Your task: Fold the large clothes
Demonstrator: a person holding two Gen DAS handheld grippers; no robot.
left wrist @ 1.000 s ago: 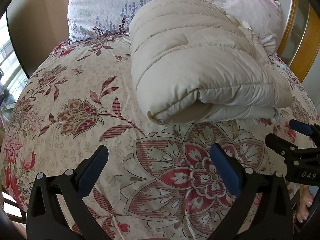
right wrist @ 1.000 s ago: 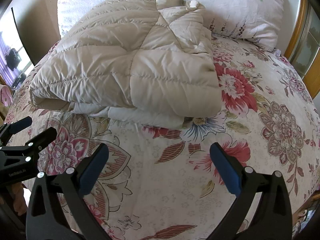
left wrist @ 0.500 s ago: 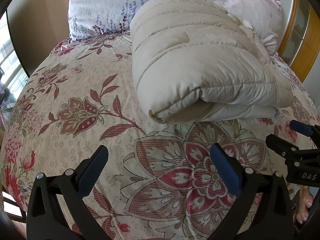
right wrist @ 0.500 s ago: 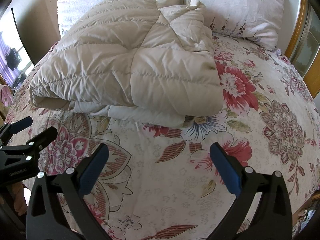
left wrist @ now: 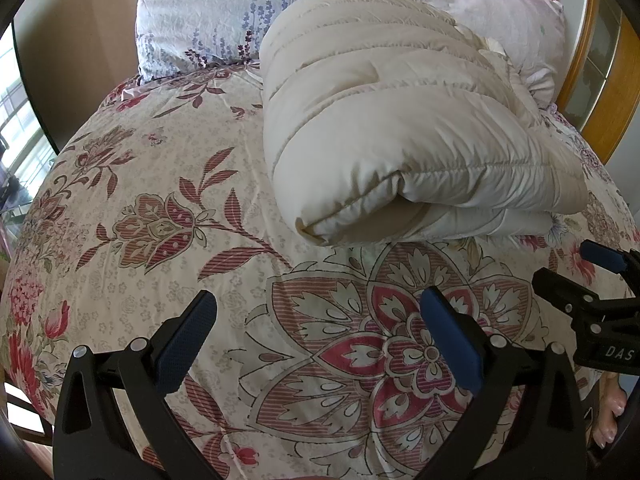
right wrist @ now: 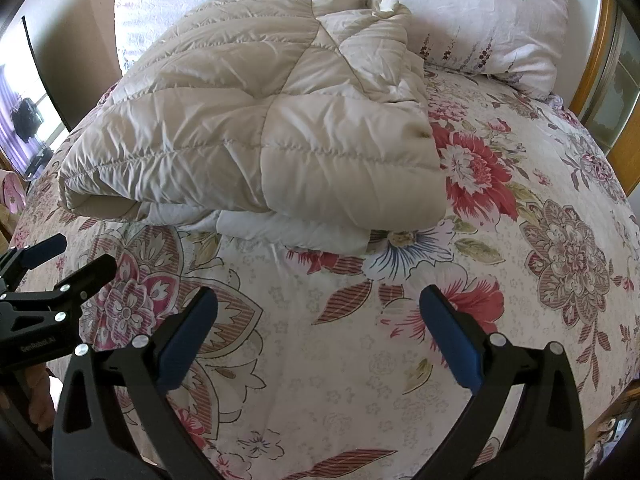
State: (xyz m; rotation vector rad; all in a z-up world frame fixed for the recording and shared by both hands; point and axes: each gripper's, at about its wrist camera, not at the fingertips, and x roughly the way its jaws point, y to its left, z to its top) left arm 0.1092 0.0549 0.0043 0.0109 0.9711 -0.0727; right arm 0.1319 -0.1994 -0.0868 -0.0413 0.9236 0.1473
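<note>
A cream quilted puffer garment [left wrist: 400,128] lies folded in a thick bundle on the floral bedspread [left wrist: 160,220], its folded edge toward me. It also shows in the right wrist view [right wrist: 256,132]. My left gripper [left wrist: 316,316] is open and empty, above the bedspread short of the bundle. My right gripper [right wrist: 318,316] is open and empty, also short of the bundle. Each gripper shows at the edge of the other's view: the right one [left wrist: 576,268] and the left one [right wrist: 68,256].
Two floral pillows [left wrist: 224,12] [right wrist: 472,12] lean at the head of the bed behind the bundle. A wooden headboard frame [left wrist: 616,80] stands at the right. A window [right wrist: 24,120] is at the left. Bare toes [left wrist: 610,420] show beside the bed.
Both grippers have drifted slightly; the bundle sits a little lower in both views. Nothing was taken hold of or let go.
</note>
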